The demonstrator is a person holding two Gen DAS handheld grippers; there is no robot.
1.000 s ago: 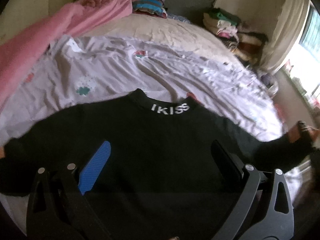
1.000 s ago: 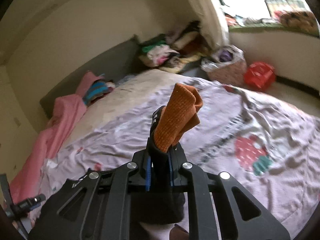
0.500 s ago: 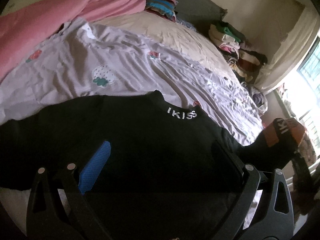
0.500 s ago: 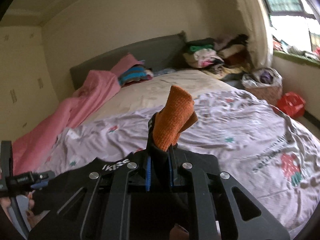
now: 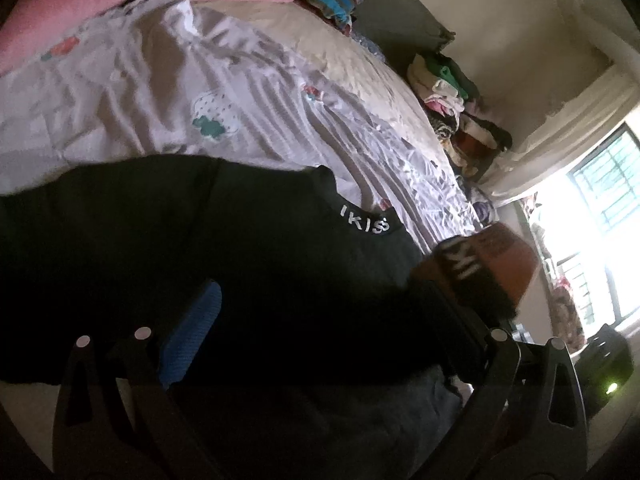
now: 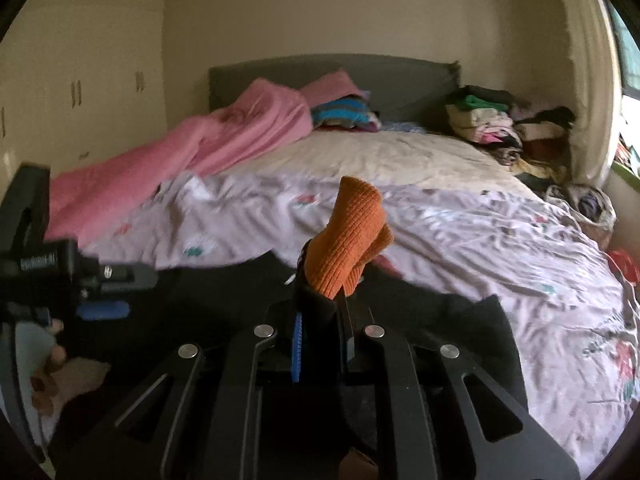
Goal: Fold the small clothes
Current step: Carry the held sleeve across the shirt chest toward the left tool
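A small black sweater [image 5: 248, 264] with white "IKISS" lettering on its collar [image 5: 366, 225] lies spread on the bed; it also shows in the right wrist view [image 6: 224, 292]. Its sleeve ends in an orange ribbed cuff [image 6: 348, 240]. My right gripper [image 6: 320, 312] is shut on that sleeve just below the cuff and holds it over the sweater's body; the cuff shows in the left wrist view [image 5: 492, 264]. My left gripper [image 5: 320, 320] is open, its jaws wide apart low over the sweater's lower body, empty. It shows at the left of the right wrist view [image 6: 64, 280].
The bed has a pale lilac printed sheet [image 6: 480, 240]. A pink blanket [image 6: 180, 164] lies along its left side. Folded clothes [image 6: 344, 114] sit at the grey headboard. A clothes heap [image 6: 496, 124] stands at the far right corner by the window.
My right gripper has carried the orange-cuffed sleeve leftward over the sweater's body. My left gripper has tilted and shifted slightly; it stays open.
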